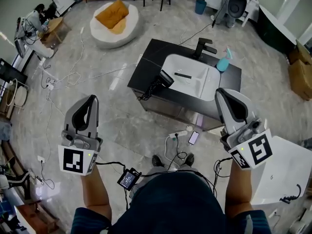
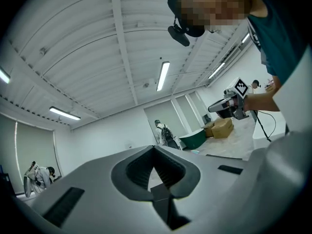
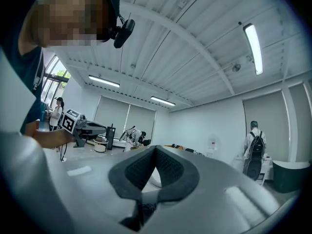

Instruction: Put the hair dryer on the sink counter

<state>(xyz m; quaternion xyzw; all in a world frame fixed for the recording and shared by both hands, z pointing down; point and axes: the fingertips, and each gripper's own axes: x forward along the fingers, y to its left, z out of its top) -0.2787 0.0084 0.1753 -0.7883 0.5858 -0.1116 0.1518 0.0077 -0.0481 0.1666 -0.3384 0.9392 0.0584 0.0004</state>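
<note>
Near: left claw (image 1: 89, 101) and right claw (image 1: 227, 94) both closed, nothing in them. Far: dryer (image 1: 164, 78) lies at counter (image 1: 146, 62) left edge, beside basin (image 1: 195, 79), cord trailing off. Likely light, rigid, smooth plastic; take the handle.

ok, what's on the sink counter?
Black hair dryer at the picture-left end, blue spray bottle at the right, faucet behind the basin. The surface beneath them is covered.

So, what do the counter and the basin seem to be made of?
Counter: a black slab with a soft sheen, perhaps stone or laminate; the head view cannot settle which. Basin: smooth, glossy white, probably ceramic, judging by its even colour and rounded rim.
</note>
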